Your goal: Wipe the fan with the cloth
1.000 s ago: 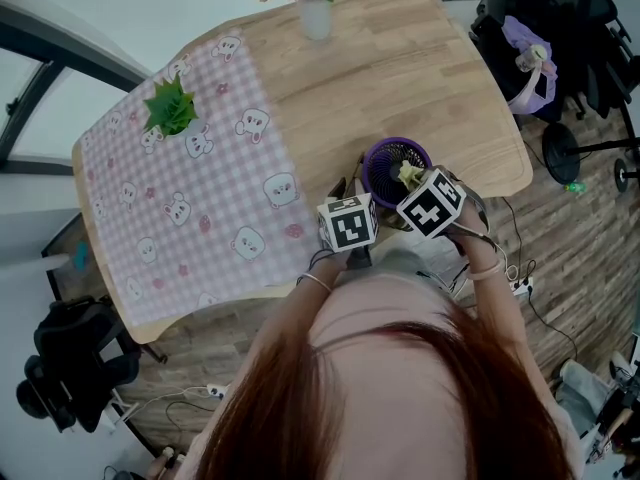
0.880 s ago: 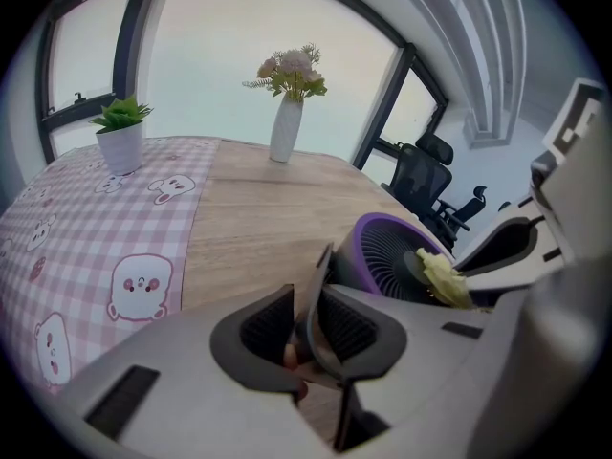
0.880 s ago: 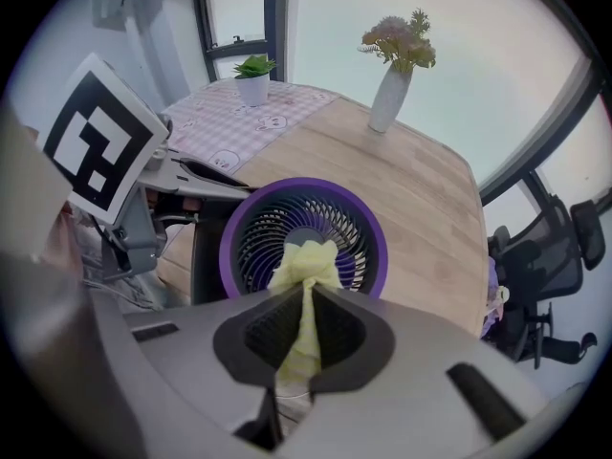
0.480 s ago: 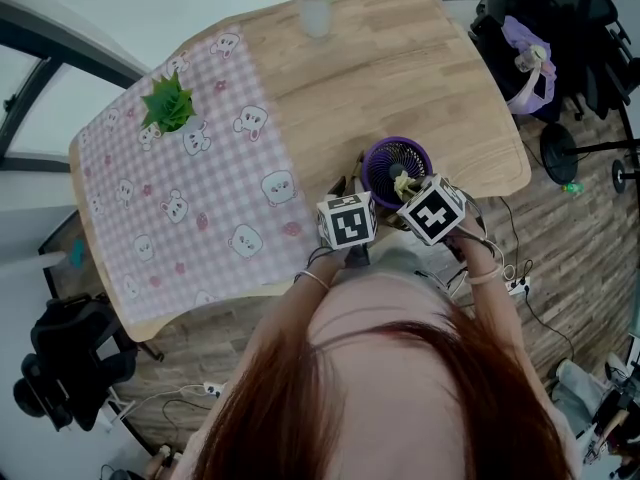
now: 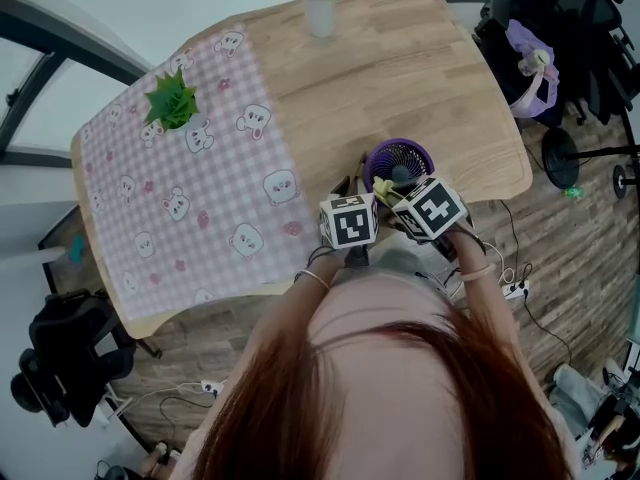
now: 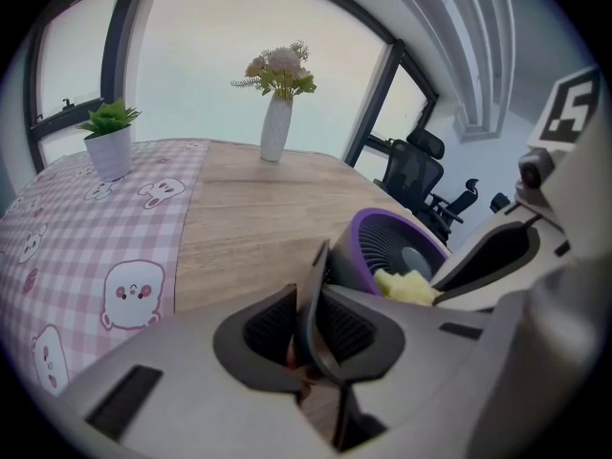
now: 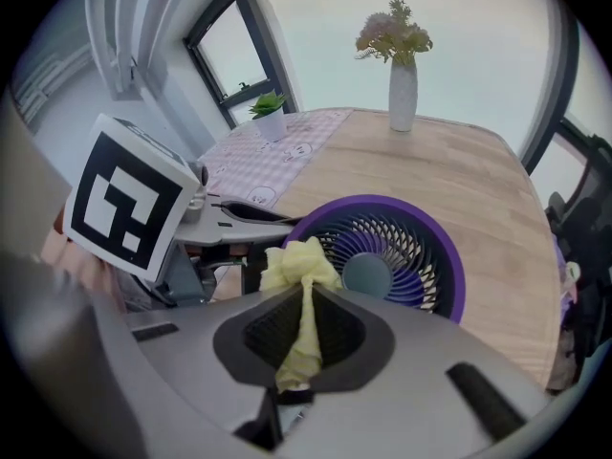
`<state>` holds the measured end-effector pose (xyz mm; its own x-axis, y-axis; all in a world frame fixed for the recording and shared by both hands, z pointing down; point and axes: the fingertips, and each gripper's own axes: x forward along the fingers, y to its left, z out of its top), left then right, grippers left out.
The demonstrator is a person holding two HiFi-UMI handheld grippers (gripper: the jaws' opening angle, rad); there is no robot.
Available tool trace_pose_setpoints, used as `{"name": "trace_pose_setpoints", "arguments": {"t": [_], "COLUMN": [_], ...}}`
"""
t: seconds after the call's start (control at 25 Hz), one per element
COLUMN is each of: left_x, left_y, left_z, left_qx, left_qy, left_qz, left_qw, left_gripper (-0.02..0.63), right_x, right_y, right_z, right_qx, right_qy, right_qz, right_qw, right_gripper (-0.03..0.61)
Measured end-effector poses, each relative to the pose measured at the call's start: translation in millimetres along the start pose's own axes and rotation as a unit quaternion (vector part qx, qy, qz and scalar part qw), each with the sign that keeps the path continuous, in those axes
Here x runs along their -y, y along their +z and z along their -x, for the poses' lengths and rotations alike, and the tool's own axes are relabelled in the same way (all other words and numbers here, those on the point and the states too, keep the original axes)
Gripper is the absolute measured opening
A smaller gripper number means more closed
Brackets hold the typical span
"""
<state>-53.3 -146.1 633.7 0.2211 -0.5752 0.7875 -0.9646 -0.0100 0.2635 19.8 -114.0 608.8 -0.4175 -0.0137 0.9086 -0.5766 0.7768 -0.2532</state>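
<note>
A small purple fan [image 5: 400, 161] stands near the front right edge of the wooden table [image 5: 400, 58]. My right gripper [image 7: 304, 328] is shut on a crumpled yellow cloth [image 7: 298, 268], and the cloth's bunched end rests at the left rim of the fan's grille [image 7: 406, 247]. My left gripper [image 6: 311, 328] sits just left of the fan [image 6: 397, 251]. Its jaws are closing on the fan's thin dark stand [image 6: 314, 299], which is pinched between the pads. In the head view both grippers meet at the fan's near side, left gripper [image 5: 351, 188] beside right gripper [image 5: 390, 192].
A pink checked cloth with bear prints [image 5: 190, 208] covers the table's left half and carries a small potted plant [image 5: 172, 103]. A white vase of flowers [image 5: 318, 3] stands at the far edge. A black office chair [image 5: 560, 38] stands off the table's right side.
The right gripper has carried the yellow cloth leftward across the fan's face, from near the hub to the left rim. The left gripper has stayed put at the stand.
</note>
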Motion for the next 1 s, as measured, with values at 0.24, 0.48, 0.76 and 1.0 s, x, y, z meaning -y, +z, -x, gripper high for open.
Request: {"name": "trace_pose_setpoints", "arguments": {"t": [0.24, 0.48, 0.76, 1.0], "left_x": [2, 1, -2, -2], "left_y": [1, 1, 0, 3], "left_z": [-1, -2, -3, -3], "left_qx": [-0.001, -0.003, -0.009, -0.005], "left_qy": [-0.006, -0.009, -0.007, 0.002], "left_qz": [-0.003, -0.006, -0.01, -0.015], "left_qw": [1.0, 0.9999, 0.9999, 0.9999], "left_gripper": [0.058, 0.055, 0.055, 0.055], "right_x": [-1, -1, 1, 4], "right_y": [9, 18, 29, 36], "right_z": [-4, -9, -11, -12], "right_qx": [0.001, 0.007, 0.031, 0.049], "right_qy": [0.008, 0.013, 0.019, 0.014], "right_qz": [0.006, 0.0, -0.034, -0.052], "right_qw": [1.0, 1.0, 0.999, 0.997], "right_gripper": [0.025, 0.025, 0.025, 0.025]}}
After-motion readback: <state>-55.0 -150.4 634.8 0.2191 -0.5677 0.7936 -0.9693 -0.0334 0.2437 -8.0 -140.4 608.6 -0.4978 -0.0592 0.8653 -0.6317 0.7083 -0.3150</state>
